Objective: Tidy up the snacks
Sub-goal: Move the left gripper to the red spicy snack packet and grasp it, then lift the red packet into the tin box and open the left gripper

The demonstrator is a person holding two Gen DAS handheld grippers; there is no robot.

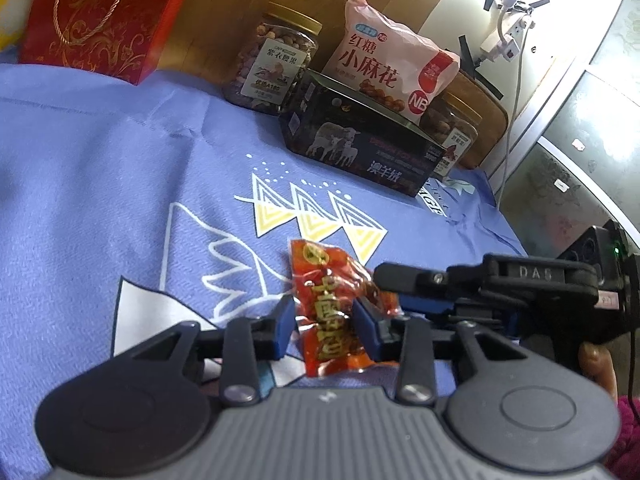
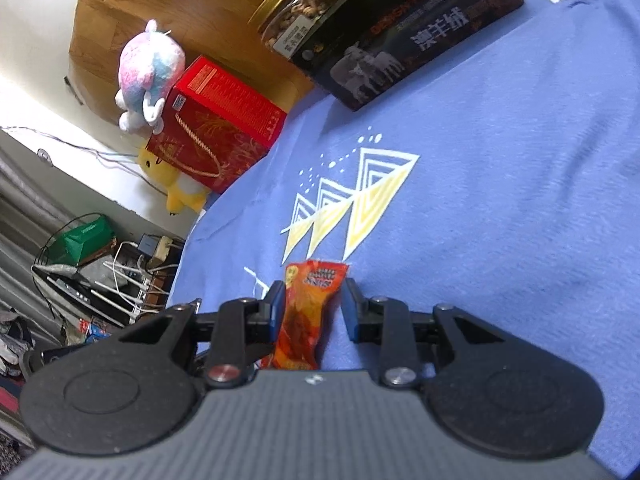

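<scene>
A red snack packet with gold characters lies on the blue printed cloth. My left gripper is shut on it, with a blue pad against each side. My right gripper reaches in from the right, its upper finger just over that packet's right edge. In the right wrist view, an orange-red snack packet stands between the fingers of my right gripper. The left pad presses on it and the right finger meets its upper corner. I cannot tell whether the two views show the same packet.
At the far edge of the cloth stand a nut jar, a pink snack bag, a dark box and a second jar. A red gift box stands at the far left, with plush toys behind it. Clutter lies below the cloth's left edge.
</scene>
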